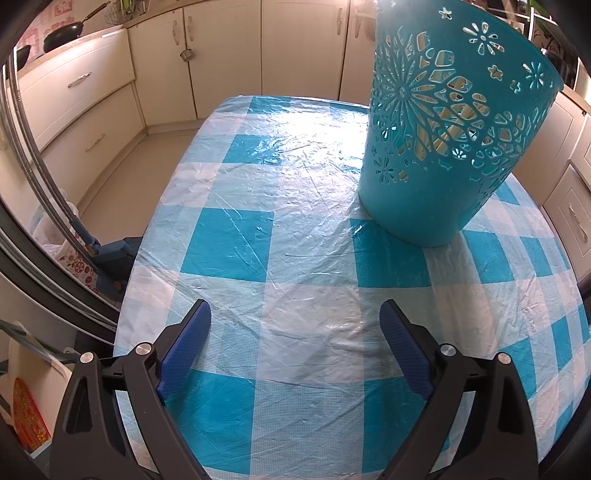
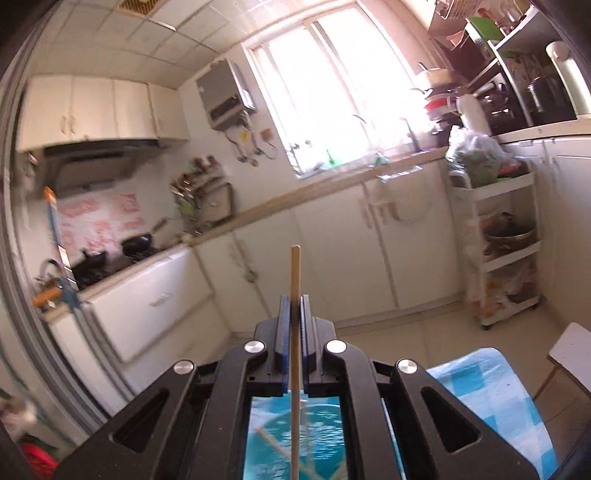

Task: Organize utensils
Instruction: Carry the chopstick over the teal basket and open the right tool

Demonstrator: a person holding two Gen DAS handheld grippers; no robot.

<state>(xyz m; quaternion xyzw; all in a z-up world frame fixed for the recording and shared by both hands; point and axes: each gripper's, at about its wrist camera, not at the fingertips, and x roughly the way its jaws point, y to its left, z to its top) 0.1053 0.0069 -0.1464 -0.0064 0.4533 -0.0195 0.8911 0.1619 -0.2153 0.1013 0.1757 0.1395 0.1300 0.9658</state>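
A table covered by a blue-and-white checked plastic tablecloth (image 1: 306, 236) occupies the left wrist view. Cream base cabinets (image 1: 229, 48) with metal handles line the walls beyond it. A black frying pan (image 1: 64, 35) rests on the countertop at upper left. In the right wrist view, a bright window (image 2: 332, 92) sits above the counter (glare hides detail there). A grey wall-mounted water heater (image 2: 225, 96) hangs left of it. A range hood (image 2: 88, 162) is fixed under the upper cabinets. A white tiered storage cart (image 2: 506, 240) stands at right, loaded with bags and bowls.
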